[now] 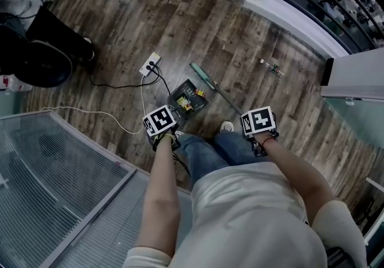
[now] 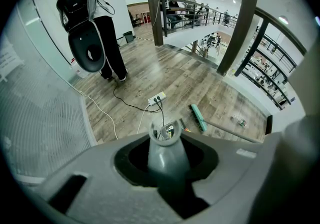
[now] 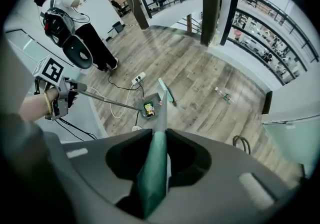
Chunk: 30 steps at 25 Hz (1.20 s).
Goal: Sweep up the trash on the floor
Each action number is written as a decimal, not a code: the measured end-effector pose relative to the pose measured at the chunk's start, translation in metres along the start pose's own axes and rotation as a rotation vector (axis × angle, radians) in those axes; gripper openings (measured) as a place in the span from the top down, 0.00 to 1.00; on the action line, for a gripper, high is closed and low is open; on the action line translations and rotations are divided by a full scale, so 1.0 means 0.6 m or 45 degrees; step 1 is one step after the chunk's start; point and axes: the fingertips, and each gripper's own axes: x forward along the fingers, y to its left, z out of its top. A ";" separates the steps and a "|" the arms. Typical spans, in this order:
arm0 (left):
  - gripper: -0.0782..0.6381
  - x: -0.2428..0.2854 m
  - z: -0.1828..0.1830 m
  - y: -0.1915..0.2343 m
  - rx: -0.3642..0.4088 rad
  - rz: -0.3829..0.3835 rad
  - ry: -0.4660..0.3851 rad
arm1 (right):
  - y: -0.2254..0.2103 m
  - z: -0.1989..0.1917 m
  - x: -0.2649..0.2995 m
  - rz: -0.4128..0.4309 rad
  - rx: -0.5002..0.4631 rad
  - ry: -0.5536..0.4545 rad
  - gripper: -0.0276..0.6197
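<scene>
Trash: small yellow and red scraps (image 1: 185, 103) lie inside one dark dustpan (image 1: 193, 89) on the wood floor (image 1: 180, 15), at 1 o'clock from the left gripper (image 2: 167, 165). The scraps are too small to count. One bottle (image 1: 273, 68) lies loose on the floor at 2 o'clock from the dustpan, well apart from it; its label cannot be read.

Tools: the left gripper's jaws are closed on the dustpan's grey handle (image 2: 165, 150), whose ringed end hides most of the pan in the left gripper view. The right gripper (image 3: 155, 168) has its jaws clamped on the green handle (image 3: 156, 158) of one broom; the broom head (image 1: 198, 72) rests just beside the dustpan at 12 o'clock. In the head view both sets of jaws are hidden beneath the marker cubes.

Surroundings: one white power strip (image 1: 150, 63) with cables lies at 10 o'clock from the dustpan. One second person (image 3: 85, 32) stands farther off, at 10 o'clock.
</scene>
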 end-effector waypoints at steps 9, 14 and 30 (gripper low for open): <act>0.76 0.000 0.003 -0.002 -0.002 0.001 0.006 | -0.062 0.022 0.014 -0.159 -0.039 -0.014 0.81; 0.76 0.001 0.003 -0.003 -0.002 0.002 0.006 | -0.084 0.022 0.031 -0.213 -0.023 0.018 0.81; 0.76 0.002 0.007 -0.004 -0.005 0.007 0.003 | -0.050 -0.004 0.081 -0.228 -0.062 0.152 0.81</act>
